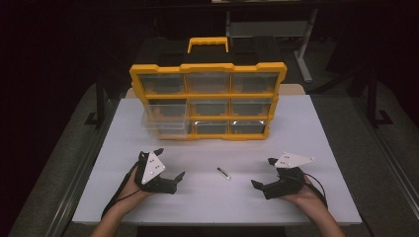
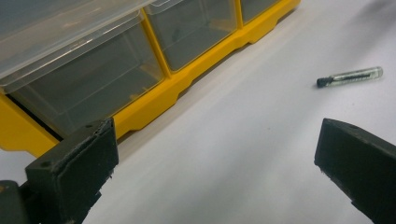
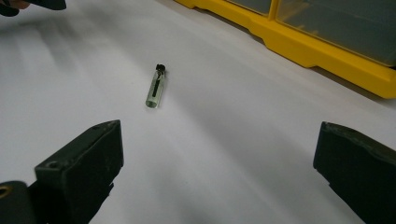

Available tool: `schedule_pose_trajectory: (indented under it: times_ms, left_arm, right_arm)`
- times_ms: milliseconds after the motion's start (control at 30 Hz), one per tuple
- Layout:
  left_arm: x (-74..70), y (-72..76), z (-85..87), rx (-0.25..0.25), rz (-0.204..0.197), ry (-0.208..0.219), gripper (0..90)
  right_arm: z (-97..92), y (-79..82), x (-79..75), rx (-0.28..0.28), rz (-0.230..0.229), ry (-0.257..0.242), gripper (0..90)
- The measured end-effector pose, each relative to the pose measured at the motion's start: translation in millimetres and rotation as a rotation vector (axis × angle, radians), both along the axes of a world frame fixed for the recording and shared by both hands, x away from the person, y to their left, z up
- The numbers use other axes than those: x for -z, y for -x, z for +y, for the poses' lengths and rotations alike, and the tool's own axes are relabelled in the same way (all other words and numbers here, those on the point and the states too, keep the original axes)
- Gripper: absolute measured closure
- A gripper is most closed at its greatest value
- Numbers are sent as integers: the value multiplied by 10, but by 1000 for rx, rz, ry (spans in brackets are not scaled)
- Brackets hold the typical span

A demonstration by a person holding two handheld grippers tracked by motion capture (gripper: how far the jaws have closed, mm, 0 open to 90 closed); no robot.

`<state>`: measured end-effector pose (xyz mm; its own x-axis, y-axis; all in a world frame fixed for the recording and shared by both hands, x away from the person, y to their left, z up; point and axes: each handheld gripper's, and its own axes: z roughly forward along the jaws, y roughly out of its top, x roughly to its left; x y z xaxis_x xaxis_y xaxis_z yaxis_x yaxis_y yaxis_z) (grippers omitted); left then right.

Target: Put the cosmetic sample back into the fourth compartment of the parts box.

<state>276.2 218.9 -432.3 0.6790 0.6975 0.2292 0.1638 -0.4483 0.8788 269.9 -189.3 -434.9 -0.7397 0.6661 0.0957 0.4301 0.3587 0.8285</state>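
Your white table carries everything; at its far side stands the yellow drawer organizer, upright, its clear drawers facing you, and its lower-left drawer juts out past the frame; in the left gripper view that same protruding drawer sits just ahead of your near jaw.

Your left gripper rests low over the table on your left, grey plate tilted up, jaws spread wide with nothing between them; your hand comes in from below, wrist turned so the jaws point inward toward the middle; in the left gripper view the gap shows bare table.

Your right gripper mirrors it on your right, also spread wide and holding nothing, palm under the body, jaws angled inward; its own view shows bare table between them.

The small glass vial with a black cap lies flat on the table between the two grippers, apart from both, roughly midway; it lies ahead and right of your left jaws, and ahead and left of your right jaws, cap end pointing away.
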Motion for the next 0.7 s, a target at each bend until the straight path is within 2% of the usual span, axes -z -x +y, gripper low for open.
schedule_pose_trajectory:
  times_ms: [33,167,200,300,500,700]
  left_arm:
    - [-1,-4,0,-1,7,17,0]
    - [-18,-28,26,5,22,39,0]
    - [-22,-30,32,7,33,40,0]
    - [-16,-28,31,-4,68,83,0]
    - [-35,-48,69,-1,112,132,0]
    - [-33,-59,82,-3,128,149,0]
  right_arm:
    - [0,0,0,-1,-1,0,10]
    - [0,0,0,-1,-1,0,11]
    - [-1,0,0,-1,-1,0,11]
    - [-2,0,0,0,-1,0,11]
    - [-3,1,-1,0,-1,-1,11]
    - [-1,0,0,0,1,0,11]
